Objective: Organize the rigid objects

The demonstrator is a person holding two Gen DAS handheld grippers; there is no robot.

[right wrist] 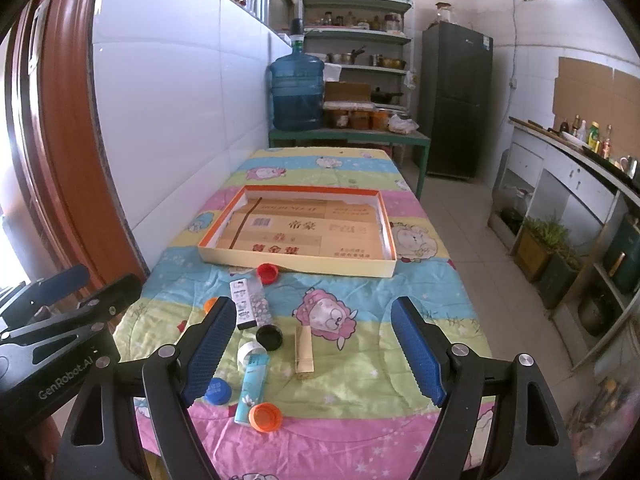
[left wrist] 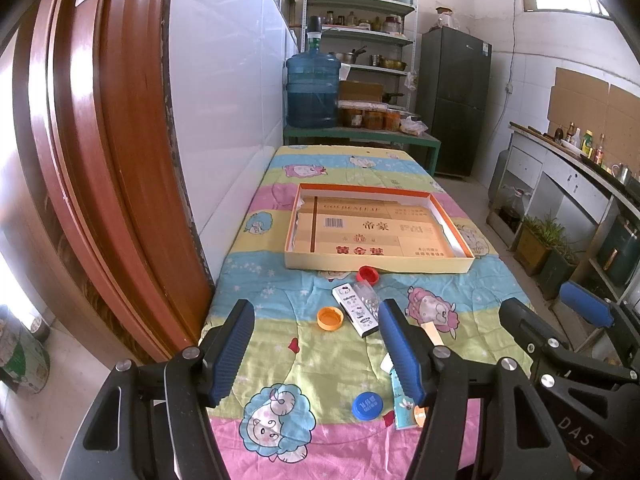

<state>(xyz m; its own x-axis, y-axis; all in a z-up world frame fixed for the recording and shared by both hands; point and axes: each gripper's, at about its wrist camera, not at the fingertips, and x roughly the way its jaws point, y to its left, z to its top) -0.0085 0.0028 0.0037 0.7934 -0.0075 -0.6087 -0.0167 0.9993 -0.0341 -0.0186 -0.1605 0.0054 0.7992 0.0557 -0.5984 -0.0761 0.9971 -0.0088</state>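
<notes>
- The table [right wrist: 360, 420], under its cartoon-sheep cloth, carries everything in front of me.
- The shallow cardboard tray [right wrist: 298, 266] with the orange rim lies flat past the middle of the table, nothing in it but its printed liner.
- My left claw [left wrist: 316, 350] hangs over the near edge, fingers wide apart and holding nothing; my right claw [right wrist: 316, 354] is spread the same way, also bare.
- The white patterned box [right wrist: 242, 304] lies just short of the tray, touching a clear case [right wrist: 262, 300] beside it, whose contents I can't make out.
- The light blue tube [right wrist: 252, 390] and the tan box [right wrist: 304, 350] lie nearer me, apart from each other.
- Loose caps lie scattered: a red cap [right wrist: 267, 273] just beside the tray's front wall, a black cap [right wrist: 269, 337], a blue cap [right wrist: 218, 391], and an orange cap [right wrist: 265, 417] touching the tube's near end.
</notes>
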